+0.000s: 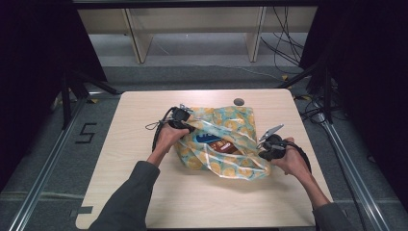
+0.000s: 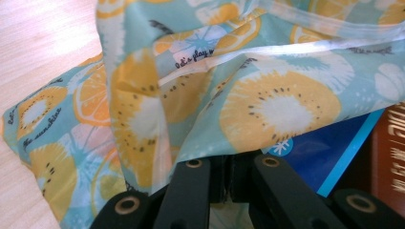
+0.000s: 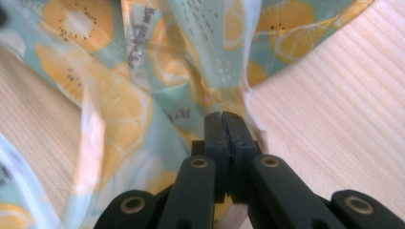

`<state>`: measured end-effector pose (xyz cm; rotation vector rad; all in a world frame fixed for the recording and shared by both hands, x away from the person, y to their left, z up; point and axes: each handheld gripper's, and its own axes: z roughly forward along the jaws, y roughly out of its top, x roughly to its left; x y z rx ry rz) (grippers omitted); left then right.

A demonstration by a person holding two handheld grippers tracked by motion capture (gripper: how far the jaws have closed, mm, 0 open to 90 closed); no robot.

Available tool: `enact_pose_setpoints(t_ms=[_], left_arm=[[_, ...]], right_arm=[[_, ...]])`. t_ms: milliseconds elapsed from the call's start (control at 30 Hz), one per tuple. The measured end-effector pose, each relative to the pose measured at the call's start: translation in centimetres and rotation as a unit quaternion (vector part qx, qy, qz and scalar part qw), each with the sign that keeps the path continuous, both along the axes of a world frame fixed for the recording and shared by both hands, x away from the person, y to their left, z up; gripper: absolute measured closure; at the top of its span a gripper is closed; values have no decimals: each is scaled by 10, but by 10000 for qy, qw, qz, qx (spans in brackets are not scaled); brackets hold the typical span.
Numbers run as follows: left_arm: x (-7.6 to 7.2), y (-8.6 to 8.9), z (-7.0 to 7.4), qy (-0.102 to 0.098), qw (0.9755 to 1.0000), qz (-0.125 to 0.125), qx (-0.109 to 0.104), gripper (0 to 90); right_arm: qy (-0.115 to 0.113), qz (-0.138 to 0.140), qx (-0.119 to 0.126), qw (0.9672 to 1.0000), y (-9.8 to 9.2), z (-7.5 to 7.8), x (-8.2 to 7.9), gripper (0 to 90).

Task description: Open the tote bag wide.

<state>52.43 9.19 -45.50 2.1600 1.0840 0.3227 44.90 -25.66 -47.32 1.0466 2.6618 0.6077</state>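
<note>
A thin plastic bag (image 1: 235,126) printed with orange and kiwi slices lies crumpled in the middle of the wooden table (image 1: 202,202). Inside it a blue box (image 1: 208,139) and a brown package (image 1: 232,147) show through the mouth. My left gripper (image 1: 188,127) is at the bag's left edge, shut on a fold of the bag (image 2: 267,100), with the blue box (image 2: 325,157) and brown package (image 2: 391,152) just behind. My right gripper (image 1: 263,148) is at the bag's right edge. Its jaws (image 3: 224,119) are pressed together on a pinch of the bag's film (image 3: 114,105).
A round cable hole (image 1: 239,101) sits near the table's far edge. Bare tabletop (image 3: 344,119) lies right of the bag and in front of it. Beyond the table are wooden shelf legs (image 1: 137,43) and cables (image 1: 284,43); metal rails run along both sides.
</note>
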Motion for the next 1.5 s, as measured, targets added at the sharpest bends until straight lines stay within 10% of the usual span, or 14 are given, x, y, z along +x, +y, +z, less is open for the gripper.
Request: enact_pose_setpoints(t_ms=[233, 400, 567, 800, 833, 867, 1100, 1267, 1367, 1500], left_arm=[[-33, -13, 23, -284, 9974, -601, -277, 861], [-61, -27, 18, -214, 9930, -1153, -143, 841], [-85, -31, 4, 33, 9863, -1647, -80, 832], [-138, -20, -12, 94, 9767, -2145, 72, 830], [-146, -21, -16, 120, 9795, -2013, -39, 833], [-147, -17, -19, 134, 9749, -2212, 231, 836], [-158, -9, -46, 367, 9765, -2112, 197, 869], [-154, -5, -30, 139, 9762, -2154, 195, 845], [-150, -8, -11, -138, 9828, -1827, -228, 820], [-131, -13, 13, -389, 9845, -1647, -468, 802]], right_arm=[[-404, 101, 865, 9954, 15, 36, -10, 884], [-527, 678, 955, 9917, 49, 53, -8, 883], [-420, 1157, 476, 9913, 82, 36, 2, 878], [-975, 219, 290, 9946, 64, 31, 50, 900], [-804, 8, 228, 9965, 59, 32, 56, 900], [-874, -140, 201, 9959, 56, 28, 63, 900], [-572, -679, 233, 9958, 34, 4, 98, 900], [-393, -833, 346, 9952, 29, -4, 101, 900], [-477, -785, 455, 9947, 26, 11, 94, 888], [-615, -494, 762, 9940, 24, 34, 79, 882]])
